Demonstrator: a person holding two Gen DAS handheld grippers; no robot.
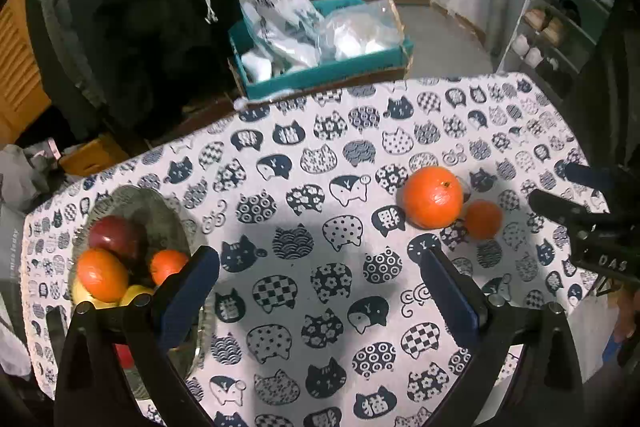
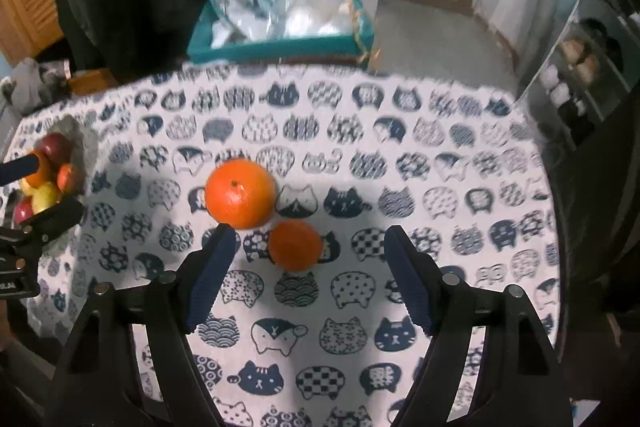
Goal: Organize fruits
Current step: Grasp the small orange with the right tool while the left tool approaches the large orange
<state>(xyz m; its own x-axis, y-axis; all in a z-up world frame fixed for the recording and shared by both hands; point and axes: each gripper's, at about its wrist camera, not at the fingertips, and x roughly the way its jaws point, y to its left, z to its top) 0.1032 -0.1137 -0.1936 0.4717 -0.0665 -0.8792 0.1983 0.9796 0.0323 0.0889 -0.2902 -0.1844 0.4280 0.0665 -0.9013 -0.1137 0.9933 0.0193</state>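
The letters "OAS" stand in white on the black body of the right gripper (image 1: 560,195), seen at the right edge of the left wrist view. A cat on the tablecloth (image 1: 304,307), just under the left gripper's right finger, bears the character 猫.

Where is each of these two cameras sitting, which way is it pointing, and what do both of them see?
Left wrist: on the left gripper, tilted down at the tablecloth; its own open fingers frame the view, the bowl of fruit at left, the right gripper at the right edge.
Right wrist: on the right gripper, tilted down over the small orange; open fingers show, the left gripper at the left edge.
Shared: big orange, small orange, bowl, teal box.
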